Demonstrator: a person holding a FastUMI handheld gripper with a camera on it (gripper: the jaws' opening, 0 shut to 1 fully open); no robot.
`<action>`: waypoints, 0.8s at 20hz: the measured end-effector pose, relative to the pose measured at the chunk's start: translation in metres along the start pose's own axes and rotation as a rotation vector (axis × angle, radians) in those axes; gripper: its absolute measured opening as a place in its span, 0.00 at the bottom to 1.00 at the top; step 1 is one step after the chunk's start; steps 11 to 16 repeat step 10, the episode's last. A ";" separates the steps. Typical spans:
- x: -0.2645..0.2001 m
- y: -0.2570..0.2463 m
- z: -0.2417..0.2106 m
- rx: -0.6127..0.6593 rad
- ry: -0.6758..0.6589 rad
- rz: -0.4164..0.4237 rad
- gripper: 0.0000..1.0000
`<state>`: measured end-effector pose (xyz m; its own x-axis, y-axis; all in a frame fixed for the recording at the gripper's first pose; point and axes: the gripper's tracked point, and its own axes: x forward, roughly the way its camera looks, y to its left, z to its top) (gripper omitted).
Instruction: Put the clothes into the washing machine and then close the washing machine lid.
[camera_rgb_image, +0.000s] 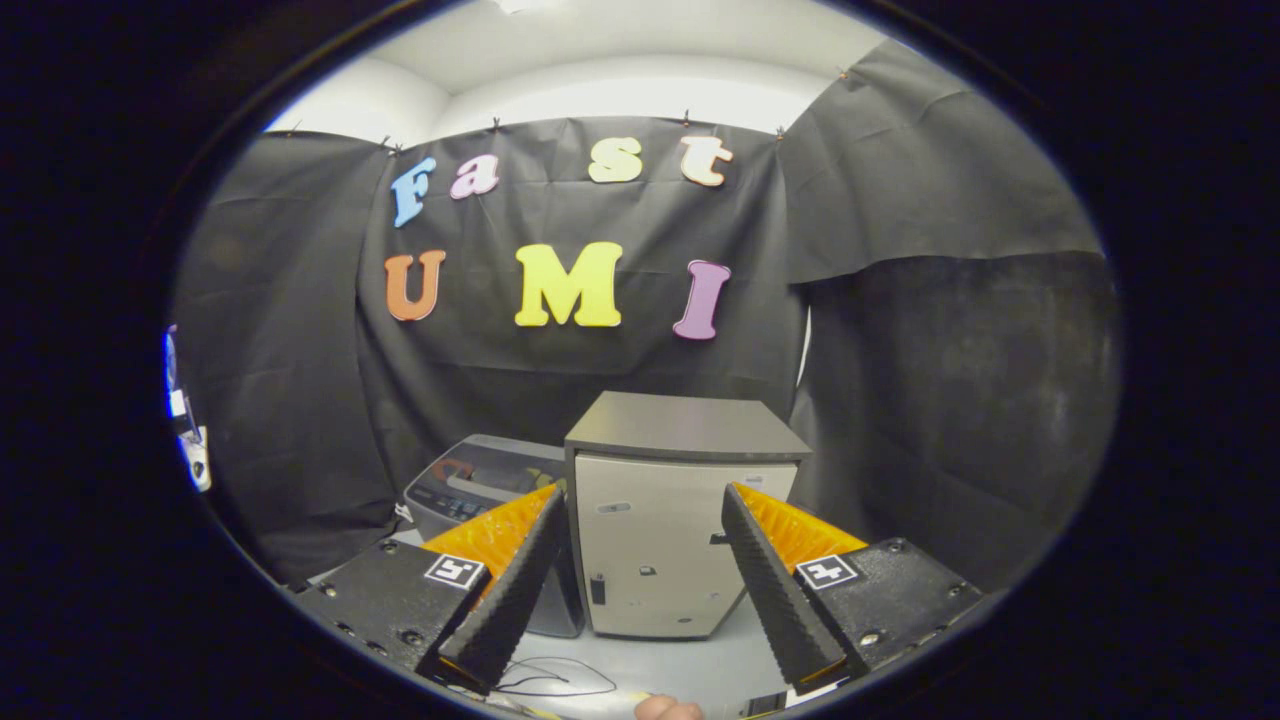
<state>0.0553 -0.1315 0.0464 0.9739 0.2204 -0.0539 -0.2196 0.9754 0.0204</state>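
Observation:
My gripper (640, 580) is open, its two fingers spread wide with nothing between them. Beyond the left finger stands a small grey top-loading washing machine (480, 480), its dark lid lying flat on top and its lower part hidden by that finger. The gripper is held well short of the machine, above the white tabletop (700, 670).
A tall beige cabinet with a grey top (670, 520) stands right of the washer, straight ahead between the fingers. A thin black cable (560, 680) loops on the table near the fingers. A fingertip of a person's hand (668, 708) shows below the gripper. Black cloth walls enclose the booth.

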 end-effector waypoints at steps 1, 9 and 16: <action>0.000 -0.001 0.000 0.001 0.001 -0.001 0.98; 0.005 0.003 -0.005 0.003 0.014 0.009 0.98; 0.006 0.003 -0.008 0.005 0.020 0.009 0.98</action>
